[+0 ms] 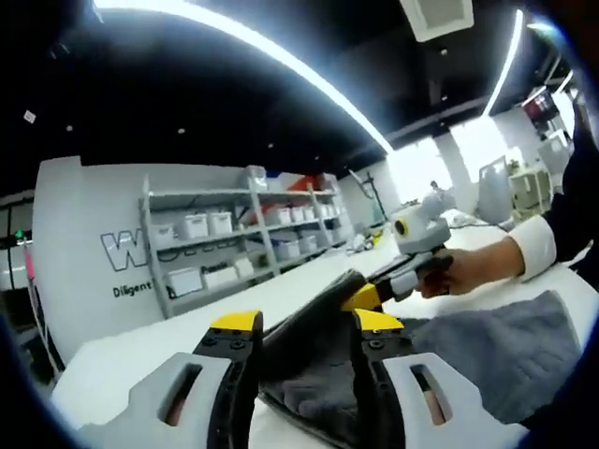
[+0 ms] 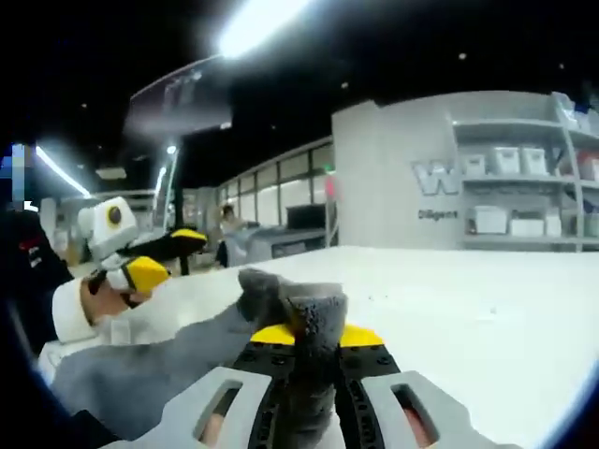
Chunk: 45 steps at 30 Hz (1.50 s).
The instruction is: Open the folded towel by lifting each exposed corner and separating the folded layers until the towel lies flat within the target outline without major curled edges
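Observation:
A grey towel [image 1: 505, 346] lies on the white table [image 1: 131, 360], with one edge lifted into a dark raised fold. My left gripper [image 1: 307, 323] stands open, its yellow-tipped jaws set wide on either side of that fold. Beyond it, the right gripper [image 1: 367, 299], held by a hand [image 1: 468, 267], pinches the raised edge. In the right gripper view my right gripper [image 2: 315, 334] is shut on a bunched corner of the towel [image 2: 159, 365], held a little above the table [image 2: 468, 309]. To the left, the left gripper [image 2: 167, 254] shows with its jaws apart.
Shelving with white bins [image 1: 234, 243] stands beyond the table's far edge, against a grey wall with lettering [image 2: 440, 178]. A person's white cuff and dark sleeve [image 1: 547, 238] reach in from the right. Bare tabletop stretches to the right in the right gripper view.

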{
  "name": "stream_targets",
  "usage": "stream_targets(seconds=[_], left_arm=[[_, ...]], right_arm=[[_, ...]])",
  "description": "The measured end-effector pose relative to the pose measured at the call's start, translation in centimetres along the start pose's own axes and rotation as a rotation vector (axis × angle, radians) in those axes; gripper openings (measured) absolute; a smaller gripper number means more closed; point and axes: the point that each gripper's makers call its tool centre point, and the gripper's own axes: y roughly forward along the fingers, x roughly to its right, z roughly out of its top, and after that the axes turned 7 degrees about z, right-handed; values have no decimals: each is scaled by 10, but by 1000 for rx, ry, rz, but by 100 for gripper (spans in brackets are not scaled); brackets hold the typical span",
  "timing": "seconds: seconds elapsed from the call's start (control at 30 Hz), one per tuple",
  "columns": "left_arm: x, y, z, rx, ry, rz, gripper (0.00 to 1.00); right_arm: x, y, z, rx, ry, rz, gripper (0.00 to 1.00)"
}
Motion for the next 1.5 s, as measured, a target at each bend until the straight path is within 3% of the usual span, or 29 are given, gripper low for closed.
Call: stream_targets(seconds=[0.07,0.2,0.3,0.5,0.57,0.63,0.8,0.9,1.03,1.1,1.17,1.23,1.37,1.5], left_arm=[[2,2,-5,-18,1,-6,37],[10,4,-16,-75,5,-34,42],[16,7,-25,-114,19,-48,49],[25,9,-43,-190,1,-83,51],[22,8,-49,-215,68,-60,50],[24,8,-51,-219,135,-56,48],[29,9,-54,-232,138,-66,48],[27,9,-52,-225,119,-63,46],[24,7,-51,-220,85,-56,38],[23,6,-51,-218,63,-52,30],[21,6,-54,-231,63,-39,25],[22,5,-56,-238,97,-36,16],[21,4,-62,-275,91,-27,1],[19,3,-70,-313,69,-22,1]], right_arm=[[1,1,-1,-4,-17,-9,7],[8,3,-11,-94,-209,-71,10],[6,5,-13,-117,-277,-72,12],[4,-1,7,-17,-249,-56,23],[7,-5,11,8,-225,-58,23],[9,-9,13,25,-211,-57,23],[20,-20,18,50,-220,-95,18],[22,-22,19,51,-238,-105,10],[20,-22,13,3,-256,-101,0],[14,-20,11,-12,-258,-88,0],[7,-16,-2,-86,-246,-67,0],[5,-12,-10,-128,-276,-61,0],[-1,-6,-26,-202,-331,-35,0],[-3,-2,-41,-280,-380,-37,0]])
